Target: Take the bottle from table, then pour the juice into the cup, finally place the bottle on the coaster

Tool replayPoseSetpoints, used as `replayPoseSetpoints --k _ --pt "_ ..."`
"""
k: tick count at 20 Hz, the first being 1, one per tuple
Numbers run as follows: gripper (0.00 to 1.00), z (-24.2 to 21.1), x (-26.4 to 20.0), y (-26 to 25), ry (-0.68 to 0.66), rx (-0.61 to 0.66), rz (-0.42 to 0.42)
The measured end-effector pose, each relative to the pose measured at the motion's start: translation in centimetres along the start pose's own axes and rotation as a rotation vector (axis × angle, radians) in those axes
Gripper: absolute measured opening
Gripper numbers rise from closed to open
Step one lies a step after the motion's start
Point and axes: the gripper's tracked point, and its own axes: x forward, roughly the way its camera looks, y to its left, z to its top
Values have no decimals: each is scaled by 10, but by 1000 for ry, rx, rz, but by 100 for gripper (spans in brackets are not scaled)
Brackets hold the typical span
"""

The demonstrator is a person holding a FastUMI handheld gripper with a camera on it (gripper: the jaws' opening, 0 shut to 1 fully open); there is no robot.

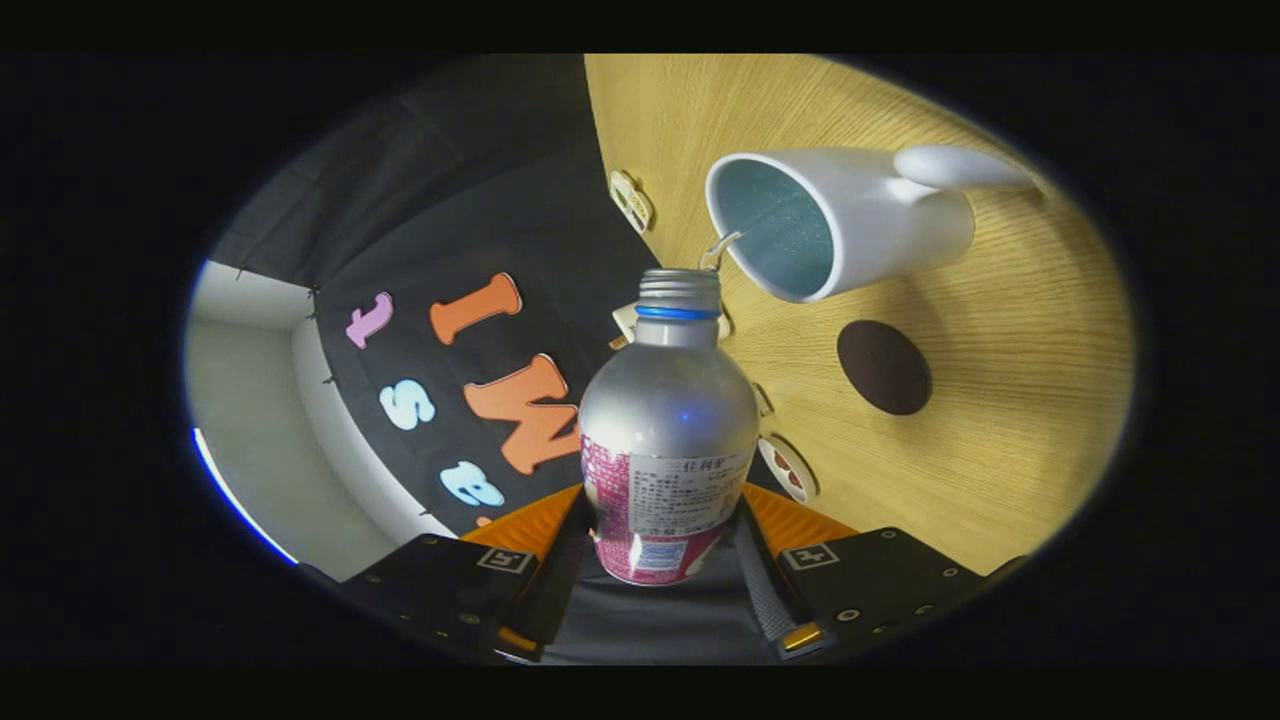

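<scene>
My gripper [662,530] is shut on a silver metal bottle [668,400] with a pink and white label; both fingers press on its lower body. The whole view is rolled on its side, so the bottle is tipped over. Its open threaded mouth with a blue ring points at the rim of a white cup [835,222] with a pale blue inside. A thin clear stream [722,247] runs from the mouth into the cup. A dark brown round coaster [884,367] lies on the wooden table [1020,420] just beside the cup, beyond the fingers.
The cup's handle [960,168] sticks out on the side away from the bottle. Small pale tags [631,200] and a round marker [788,468] sit along the table's edge by the black cloth wall. A white wall lies past the cloth.
</scene>
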Motion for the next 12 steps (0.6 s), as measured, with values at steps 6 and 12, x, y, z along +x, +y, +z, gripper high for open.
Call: replayPoseSetpoints --k 6,12 --pt "75 -1 -1 12 4 32 27" --pt "75 -2 -5 28 3 75 60"
